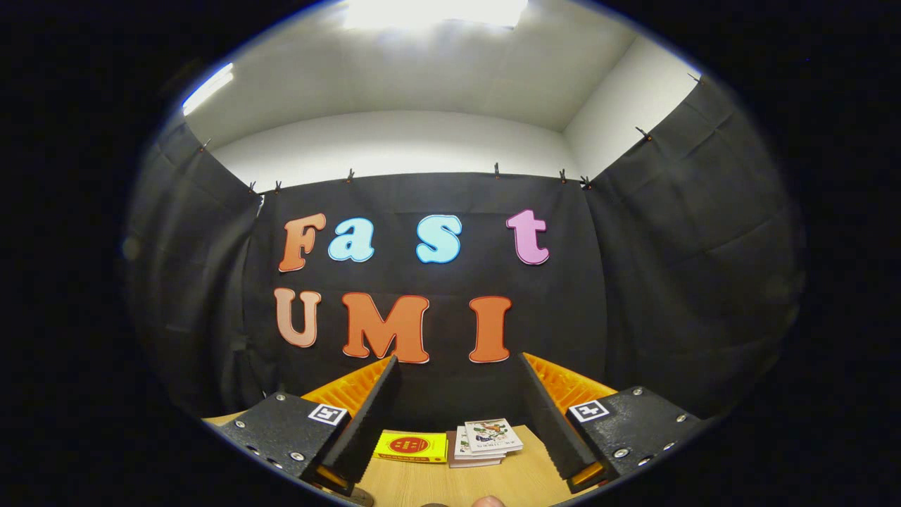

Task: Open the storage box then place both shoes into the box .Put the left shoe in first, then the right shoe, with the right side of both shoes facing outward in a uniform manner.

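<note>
While the gripper [457, 415] is wide open and holds nothing, books [486, 442] lie ahead on the table [450, 482]. Shoes are probably light and bendy; I would pinch one at the heel.

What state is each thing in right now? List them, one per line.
gripper: open, fingers spread wide, nothing between them, held above the table.
yellow box: lying flat on the table, between and beyond the fingers, untouched.
stack of books: lying flat, closed, piled slightly askew, just beside the yellow box.
table: wooden top, carrying the box and the books.
</note>
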Demonstrator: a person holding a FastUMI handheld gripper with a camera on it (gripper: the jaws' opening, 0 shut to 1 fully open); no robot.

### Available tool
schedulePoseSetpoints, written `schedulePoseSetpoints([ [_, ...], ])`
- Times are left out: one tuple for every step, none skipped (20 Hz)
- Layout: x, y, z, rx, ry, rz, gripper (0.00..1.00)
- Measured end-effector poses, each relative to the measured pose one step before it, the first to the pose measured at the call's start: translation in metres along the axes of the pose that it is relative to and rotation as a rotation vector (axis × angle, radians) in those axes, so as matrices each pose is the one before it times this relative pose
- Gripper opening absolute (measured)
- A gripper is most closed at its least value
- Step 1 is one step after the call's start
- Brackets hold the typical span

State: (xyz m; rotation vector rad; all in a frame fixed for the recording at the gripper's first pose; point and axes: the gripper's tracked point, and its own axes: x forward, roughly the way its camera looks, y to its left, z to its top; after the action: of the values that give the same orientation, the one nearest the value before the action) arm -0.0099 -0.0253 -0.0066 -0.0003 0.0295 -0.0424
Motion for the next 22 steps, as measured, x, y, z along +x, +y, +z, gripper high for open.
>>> schedulePoseSetpoints([
  [-0.00301,0.00642,-0.00494,0.00458,0.01428,0.02049,0.98],
  [-0.00138,0.00535,-0.00587,0.00518,0.01816,0.01458,0.98],
  [-0.00098,0.00381,-0.00491,0.00916,0.01914,0.01277,0.98],
  [-0.0007,0.00799,-0.00574,0.01935,0.02062,0.02,0.98],
  [-0.00228,0.01105,-0.00732,0.03105,0.02343,0.0276,0.99],
  [-0.00074,0.01308,-0.00934,0.03596,0.02843,0.0353,0.98],
  [0.00074,0.01013,-0.01128,0.03795,0.03342,0.03131,0.99],
  [0.00138,0.01137,-0.01265,0.03586,0.03866,0.03036,0.99],
  [0.00176,0.00827,-0.01325,0.0322,0.04255,0.02493,0.99],
  [0.00287,0.00513,-0.01388,0.02285,0.04491,0.01236,0.98],
  [0.00188,0.00201,-0.01278,0.009,0.03806,0.00147,0.98],
  [0.00399,0.00259,-0.0118,0.00802,0.03555,0.00081,0.98],
  [0.00481,0.00461,-0.01192,0.01189,0.03892,0.00877,0.98],
  [0.00516,0.00684,-0.01237,0.01742,0.04134,0.01959,0.98],
  [0.00503,0.00903,-0.01433,0.02154,0.04591,0.02131,0.97],
  [0.00633,0.00891,-0.01665,0.02459,0.04789,0.02348,0.97],
  [0.00526,0.00782,-0.01427,0.02515,0.04974,0.02054,0.97],
  [0.0066,0.0066,-0.01551,0.02458,0.04965,0.02088,0.96],
  [0.00523,0.0068,-0.01668,0.02377,0.04646,0.02156,0.96],
  [0.00728,0.00685,-0.01336,0.02269,0.04095,0.02103,0.96],
  [0.00783,0.00722,-0.01073,0.02169,0.03833,0.01986,0.96],
  [0.0072,0.00442,-0.01136,0.01974,0.03753,0.01579,0.96],
])
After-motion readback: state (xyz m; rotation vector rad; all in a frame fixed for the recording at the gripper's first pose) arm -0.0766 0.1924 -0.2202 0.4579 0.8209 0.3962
